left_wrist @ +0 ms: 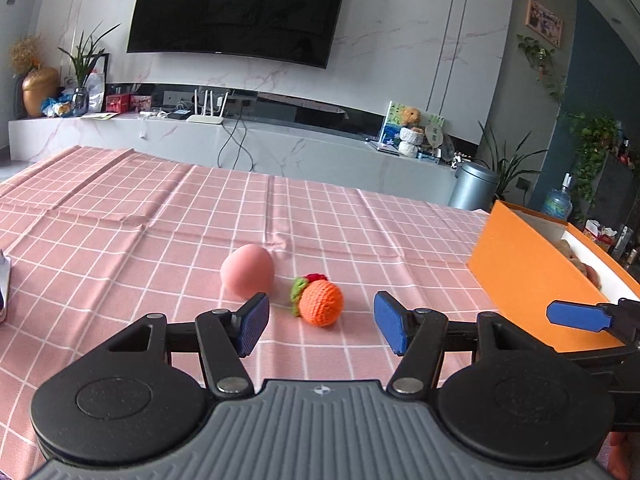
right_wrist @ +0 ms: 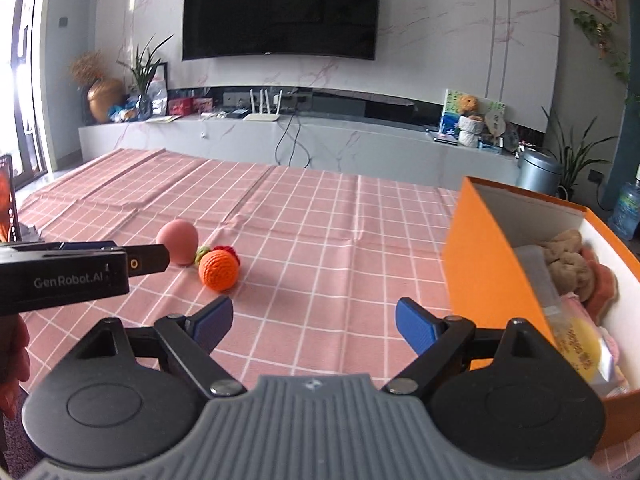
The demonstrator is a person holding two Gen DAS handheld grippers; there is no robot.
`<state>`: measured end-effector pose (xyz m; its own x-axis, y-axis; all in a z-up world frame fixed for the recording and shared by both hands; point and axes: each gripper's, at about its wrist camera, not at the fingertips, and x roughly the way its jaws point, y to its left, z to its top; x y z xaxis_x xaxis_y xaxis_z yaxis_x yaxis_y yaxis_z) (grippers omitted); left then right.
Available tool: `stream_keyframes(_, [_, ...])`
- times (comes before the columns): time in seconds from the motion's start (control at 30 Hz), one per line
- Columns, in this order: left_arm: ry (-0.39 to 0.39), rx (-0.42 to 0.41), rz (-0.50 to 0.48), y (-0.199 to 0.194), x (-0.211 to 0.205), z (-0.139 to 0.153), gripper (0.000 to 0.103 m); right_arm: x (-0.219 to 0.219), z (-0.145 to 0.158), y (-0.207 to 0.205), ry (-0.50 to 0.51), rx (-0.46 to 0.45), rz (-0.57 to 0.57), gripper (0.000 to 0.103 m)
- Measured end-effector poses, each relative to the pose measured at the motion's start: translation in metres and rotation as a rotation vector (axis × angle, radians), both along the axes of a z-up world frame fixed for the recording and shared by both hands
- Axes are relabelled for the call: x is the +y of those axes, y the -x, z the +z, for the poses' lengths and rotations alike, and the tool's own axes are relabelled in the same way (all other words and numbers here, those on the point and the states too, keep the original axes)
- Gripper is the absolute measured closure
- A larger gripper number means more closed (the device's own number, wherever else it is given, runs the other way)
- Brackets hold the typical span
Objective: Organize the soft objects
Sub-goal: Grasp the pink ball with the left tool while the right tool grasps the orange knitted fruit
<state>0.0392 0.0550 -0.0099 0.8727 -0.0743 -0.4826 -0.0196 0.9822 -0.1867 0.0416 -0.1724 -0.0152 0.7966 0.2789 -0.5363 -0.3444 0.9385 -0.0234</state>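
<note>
A crocheted orange fruit [left_wrist: 321,303] with a green and red tuft lies on the pink checked tablecloth [left_wrist: 160,216], beside a soft pink peach ball [left_wrist: 247,269]. My left gripper [left_wrist: 321,328] is open and empty, its fingers either side of the orange, just short of it. Both toys show in the right wrist view: orange [right_wrist: 219,270], peach [right_wrist: 178,241]. My right gripper [right_wrist: 314,326] is open and empty over bare cloth, left of an orange box [right_wrist: 476,256] that holds several soft things.
The orange box [left_wrist: 516,276] stands at the right table edge, with my right gripper's blue finger [left_wrist: 578,316] in front of it. My left gripper's body [right_wrist: 64,276] crosses the right wrist view at left. A TV wall and console lie beyond the table.
</note>
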Motion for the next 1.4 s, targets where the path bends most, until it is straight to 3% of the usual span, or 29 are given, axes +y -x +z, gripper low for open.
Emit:
stream_keyframes(0.4, [0.009,0.073,0.078,-0.025,0.035,-0.018,0.032,0.041,-0.011,-0.043,0.044,0.017,0.086,0.022])
stream_keyframes(0.57, [0.022,0.097,0.081,-0.038,0.045,-0.023,0.033,0.058,-0.017,-0.064,0.058,0.026,0.124,0.033])
stream_keyframes(1.1, [0.028,0.128,0.0,-0.082,0.066,-0.02,0.038,0.102,-0.041,-0.107,0.027,0.104,0.236,0.042])
stream_keyframes(1.27, [0.032,0.138,-0.008,-0.093,0.065,-0.021,0.037,0.109,-0.049,-0.115,0.017,0.142,0.25,0.062])
stream_keyframes(1.4, [0.035,0.154,-0.007,-0.102,0.063,-0.025,0.034,0.105,-0.047,-0.121,0.018,0.14,0.218,0.062])
